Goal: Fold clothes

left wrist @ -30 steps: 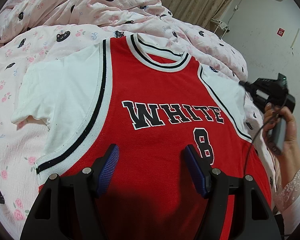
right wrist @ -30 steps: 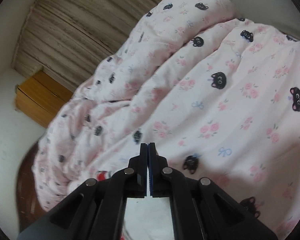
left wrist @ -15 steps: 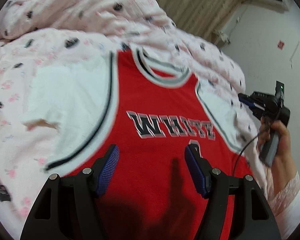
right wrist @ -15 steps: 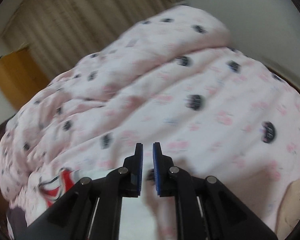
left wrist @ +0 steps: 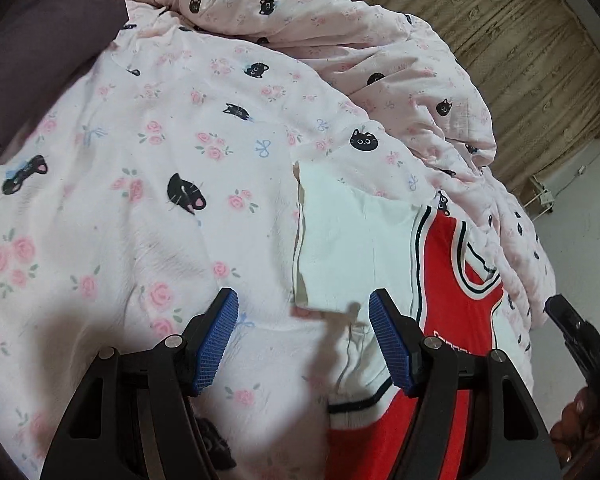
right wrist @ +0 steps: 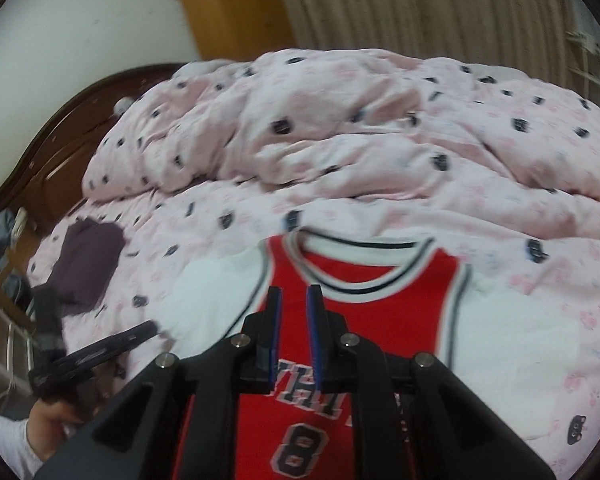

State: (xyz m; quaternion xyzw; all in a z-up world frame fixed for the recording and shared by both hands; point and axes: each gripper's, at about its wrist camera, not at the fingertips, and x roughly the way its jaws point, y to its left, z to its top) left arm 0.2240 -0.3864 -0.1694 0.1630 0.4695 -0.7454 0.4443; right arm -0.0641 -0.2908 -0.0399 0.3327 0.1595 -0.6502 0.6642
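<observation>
1. A red basketball jersey [right wrist: 363, 292] with white sleeves lies flat, front up, on a pink duvet [left wrist: 140, 208] printed with roses and black cat faces, spread over a bed.
2. In the left wrist view only the jersey's left sleeve [left wrist: 347, 248] and a strip of red chest show; the rest is cut off at the right and hidden behind the tongs.
3. The left tongs [left wrist: 303, 340] are wide open and hold nothing, hovering over the sleeve's lower edge and the duvet beside it.
4. The right tongs [right wrist: 294, 332] are slightly apart, a narrow gap between the blue pads, gripping nothing, above the jersey's chest.
5. The right wrist view is blurred; the chest lettering is partly hidden by the tongs, though a number 8 is readable below.
6. A dark purple cloth [right wrist: 88, 264] lies on the duvet, left of the jersey.
7. A wooden headboard [right wrist: 52, 152] curves behind; beige curtains [right wrist: 419, 4] hang beyond.
</observation>
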